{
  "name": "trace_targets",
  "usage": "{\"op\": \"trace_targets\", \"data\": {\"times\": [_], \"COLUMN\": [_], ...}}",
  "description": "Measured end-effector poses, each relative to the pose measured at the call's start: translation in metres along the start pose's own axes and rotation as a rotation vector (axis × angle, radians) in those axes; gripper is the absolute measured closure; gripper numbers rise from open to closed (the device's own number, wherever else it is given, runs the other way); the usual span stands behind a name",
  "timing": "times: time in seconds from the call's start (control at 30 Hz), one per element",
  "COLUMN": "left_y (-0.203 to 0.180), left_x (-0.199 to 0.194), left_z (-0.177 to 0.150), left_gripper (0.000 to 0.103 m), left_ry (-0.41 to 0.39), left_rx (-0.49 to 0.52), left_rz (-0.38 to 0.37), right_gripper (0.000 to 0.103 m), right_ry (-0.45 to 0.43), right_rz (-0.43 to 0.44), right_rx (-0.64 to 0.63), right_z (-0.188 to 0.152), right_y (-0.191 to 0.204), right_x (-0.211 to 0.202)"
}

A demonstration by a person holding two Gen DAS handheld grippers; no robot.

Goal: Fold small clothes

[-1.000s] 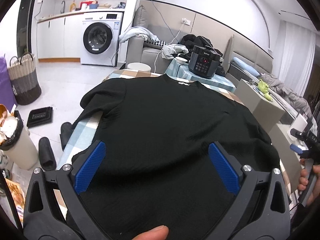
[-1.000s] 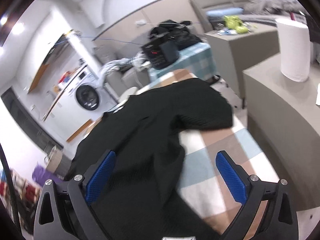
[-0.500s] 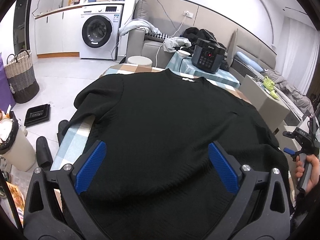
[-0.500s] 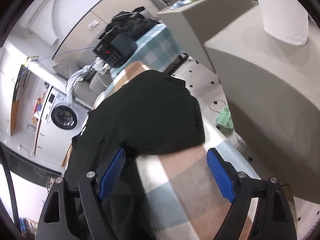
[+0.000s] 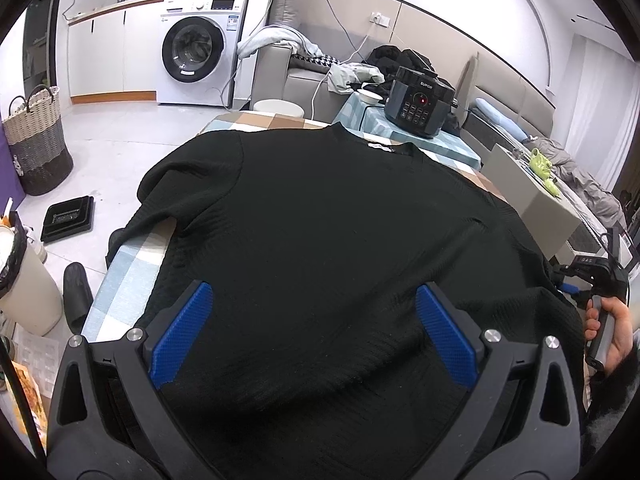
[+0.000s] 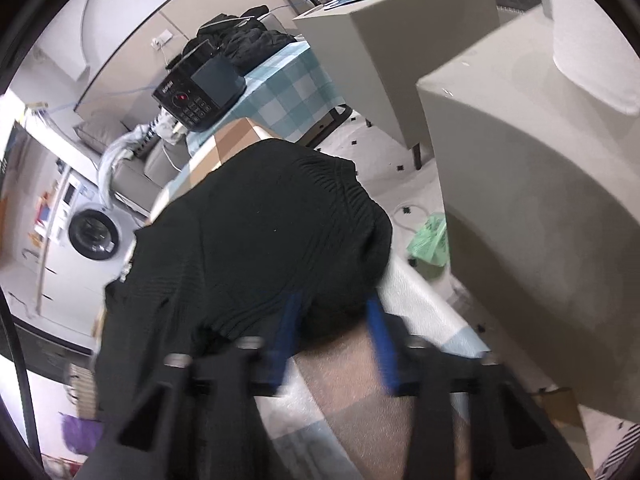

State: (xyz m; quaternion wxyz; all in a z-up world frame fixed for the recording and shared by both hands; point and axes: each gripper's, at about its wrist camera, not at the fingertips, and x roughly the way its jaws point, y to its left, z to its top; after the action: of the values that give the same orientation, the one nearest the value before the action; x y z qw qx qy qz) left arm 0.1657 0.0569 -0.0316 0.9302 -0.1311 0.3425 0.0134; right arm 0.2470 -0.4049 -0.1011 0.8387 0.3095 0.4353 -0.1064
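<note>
right gripper (image 6: 332,320) fingers now closing around black sweater (image 6: 256,248) sleeve

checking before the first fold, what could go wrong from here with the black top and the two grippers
1. The right gripper is closing at the edge of the sleeve; the view is blurred, so it may catch too little cloth, or the tablecloth too.
2. That sleeve hangs past the table edge and could slide off if the grip slips.
3. The left gripper is open over the black top, so pulling one side could skew it.

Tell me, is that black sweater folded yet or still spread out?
Spread flat: the black sweater covers the checked tablecloth, both sleeves out, no fold made.
</note>
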Motion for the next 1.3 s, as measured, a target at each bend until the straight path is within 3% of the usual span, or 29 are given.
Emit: {"op": "trace_targets", "data": {"times": [0.07,0.27,0.37,0.43,0.53,0.67,0.83,0.97,1.07,1.17,1.3], "left_y": [0.001,0.008,0.015,0.021,0.029,0.038,0.048,0.054,0.06,0.065,0.064], "left_x": [-0.001,-0.006,-0.009,-0.009,-0.015,-0.023,-0.034,-0.04,-0.044,-0.047,-0.049], "left_z": [-0.001,-0.003,-0.005,-0.005,-0.006,-0.005,-0.007,-0.007,-0.008,-0.007,-0.006], "left_gripper": [0.002,0.002,0.002,0.002,0.002,0.002,0.002,0.002,0.002,0.002,0.002], "left_ry": [-0.003,-0.01,-0.013,-0.012,-0.017,-0.029,-0.042,-0.046,-0.049,-0.055,-0.06], "left_rx": [0.0,-0.006,-0.014,-0.027,-0.039,-0.047,-0.064,-0.073,-0.081,-0.093,-0.094], "left_rz": [-0.003,-0.001,0.004,0.005,0.009,0.018,0.036,0.053,0.066,0.071,0.077], "right_gripper": [0.088,0.089,0.089,0.089,0.089,0.089,0.088,0.073,0.056,0.056,0.056], "right_ry": [-0.023,-0.127,-0.182,-0.227,-0.241,-0.103,0.053,0.192,0.159,0.13,0.155], "right_rz": [-0.008,-0.022,0.065,0.185,0.316,0.416,0.356,0.329,0.349,0.304,0.24], "right_rx": [-0.002,0.012,0.018,0.002,-0.128,-0.413,-0.536,-0.487,-0.465,-0.393,-0.249], "right_z": [0.001,0.009,0.014,0.015,0.009,-0.025,-0.066,-0.073,-0.072,-0.063,-0.051], "right_y": [0.001,0.006,0.02,0.038,0.087,0.173,0.208,0.197,0.185,0.168,0.151], "right_x": [-0.001,-0.023,-0.034,-0.043,-0.051,-0.038,-0.002,0.022,0.018,0.021,0.033]}}
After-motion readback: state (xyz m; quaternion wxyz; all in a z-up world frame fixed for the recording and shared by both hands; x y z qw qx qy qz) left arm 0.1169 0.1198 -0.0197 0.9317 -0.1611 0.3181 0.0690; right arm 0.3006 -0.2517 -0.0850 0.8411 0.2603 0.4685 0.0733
